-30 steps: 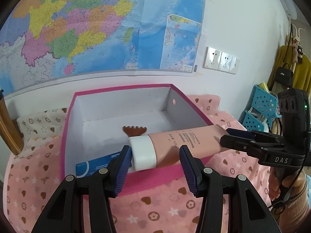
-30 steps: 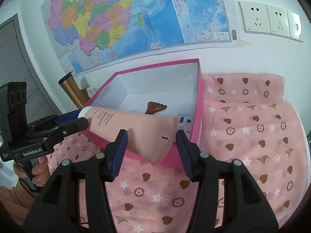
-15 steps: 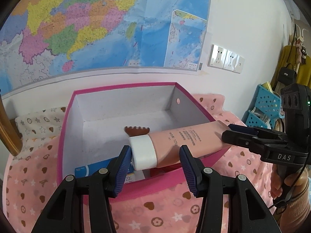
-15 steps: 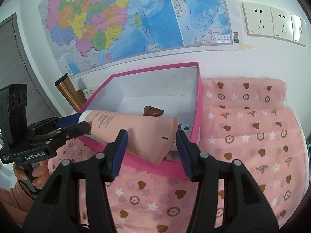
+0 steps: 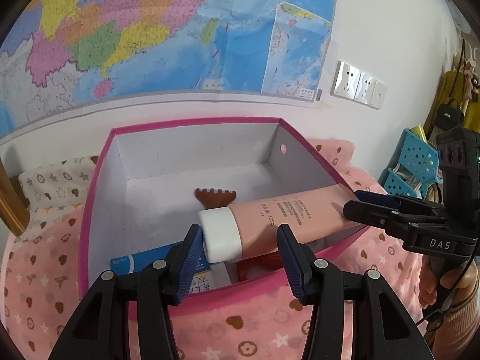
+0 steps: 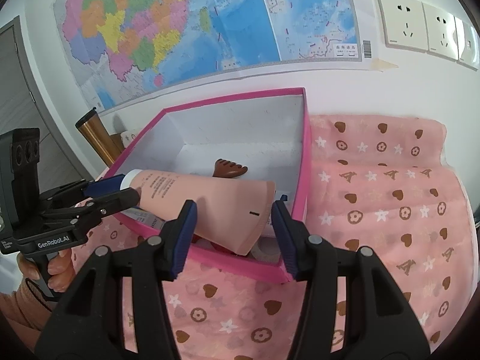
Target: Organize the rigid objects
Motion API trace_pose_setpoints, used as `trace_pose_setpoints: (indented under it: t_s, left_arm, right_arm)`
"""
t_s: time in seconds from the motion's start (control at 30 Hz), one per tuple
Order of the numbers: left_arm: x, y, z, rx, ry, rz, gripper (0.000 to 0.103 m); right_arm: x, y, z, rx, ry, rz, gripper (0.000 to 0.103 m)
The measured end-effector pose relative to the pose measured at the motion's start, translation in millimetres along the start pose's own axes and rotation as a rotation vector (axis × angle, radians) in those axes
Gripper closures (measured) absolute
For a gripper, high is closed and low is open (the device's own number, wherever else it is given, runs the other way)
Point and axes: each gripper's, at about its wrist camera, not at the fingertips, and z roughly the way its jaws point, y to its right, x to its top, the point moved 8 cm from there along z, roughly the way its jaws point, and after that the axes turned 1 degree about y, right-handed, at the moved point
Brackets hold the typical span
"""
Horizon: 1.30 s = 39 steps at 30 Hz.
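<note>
A pink cream tube (image 5: 288, 216) with a white cap (image 5: 220, 234) hangs level over the open pink box (image 5: 192, 123), carried by both grippers. My left gripper (image 5: 240, 240) is shut on the cap end. From the right wrist view it (image 6: 120, 192) pinches that end from the side. My right gripper (image 6: 232, 216) is shut on the wide crimped end (image 6: 240, 210) and shows at the right (image 5: 357, 207) in the left wrist view. Inside the box (image 6: 234, 97) lie a brown comb-like piece (image 5: 214, 196), a blue carton (image 5: 141, 262) and a red item (image 5: 258, 265).
The box stands on a pink patterned cloth (image 6: 375, 210) against a white wall with a map and sockets (image 6: 402, 27). A copper cylinder (image 6: 96, 138) stands left of the box. Blue baskets (image 5: 417, 165) sit at the far right. A hand (image 6: 57, 267) holds the left gripper's handle.
Both grippers have carried the tube a little farther in over the box, so more of the box's near contents shows beneath it. Neither grip has changed.
</note>
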Motion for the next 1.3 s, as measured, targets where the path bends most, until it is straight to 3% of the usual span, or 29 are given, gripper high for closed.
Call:
trace_pose_setpoints:
  t_s: [0.83, 1.0, 1.2, 1.3]
  left_arm:
    - [-6.3, -6.1, 23.0, 0.007, -0.053, -0.003, 0.052]
    - [-7.7, -2.9, 16.7, 0.021, -0.036, 0.013, 0.045]
    - [-14.1, -1.0, -8.0, 0.031, 0.023, 0.017, 0.023]
    - [-20.2, 2.2, -25.5, 0.028, 0.062, 0.021, 0.014]
  right_arm:
    - [-1.9, -3.1, 10.1, -0.083, -0.022, -0.06, 0.048]
    - [-4.3, -5.2, 4.4, -0.082, -0.015, -0.065, 0.049]
    - [-12.1, -13.5, -9.2, -0.061, 0.01, -0.062, 0.048]
    - [-19.6, -27.4, -18.9, -0.03, 0.036, -0.081, 0.04]
